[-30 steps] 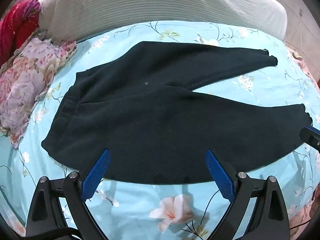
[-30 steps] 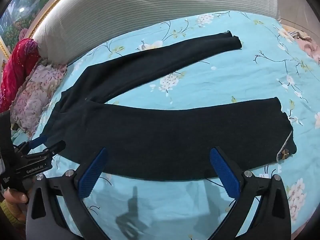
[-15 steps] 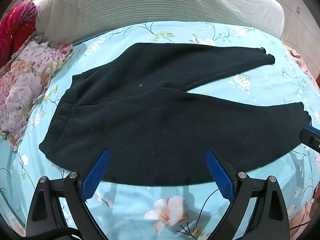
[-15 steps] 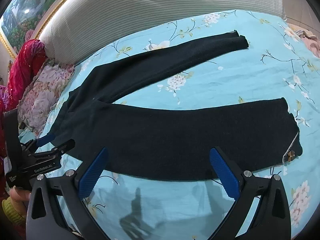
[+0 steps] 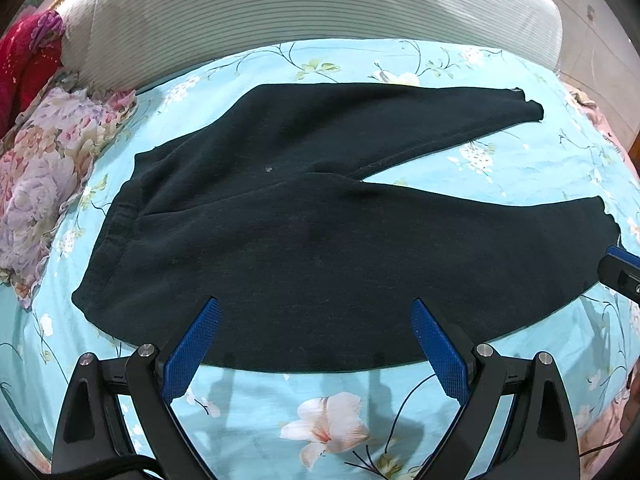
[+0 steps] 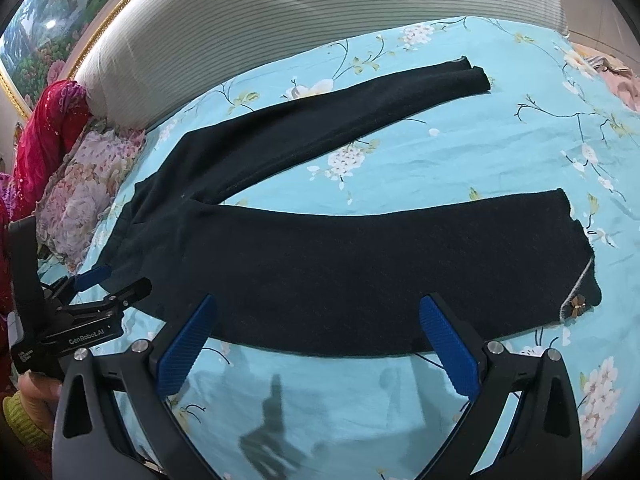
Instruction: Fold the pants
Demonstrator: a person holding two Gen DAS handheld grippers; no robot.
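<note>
Dark pants [image 5: 320, 240] spread flat on a turquoise floral bedsheet [image 5: 332, 400], waistband at the left, two legs fanning apart toward the right, far leg angled away, near leg lying along the near edge. Small flower ornament [image 6: 577, 304] at the near leg's hem in the right wrist view. Left gripper [image 5: 316, 340] hovering over the near edge of the pants by the waist part, jaws wide apart, nothing between them. Right gripper [image 6: 318, 332] likewise wide apart and empty, above the near leg. Flowered pillow [image 5: 44, 184] at the left, just beside the waistband; red cloth [image 5: 24, 64] farther left; striped headboard cushion [image 5: 304, 12] at the far side.
</note>
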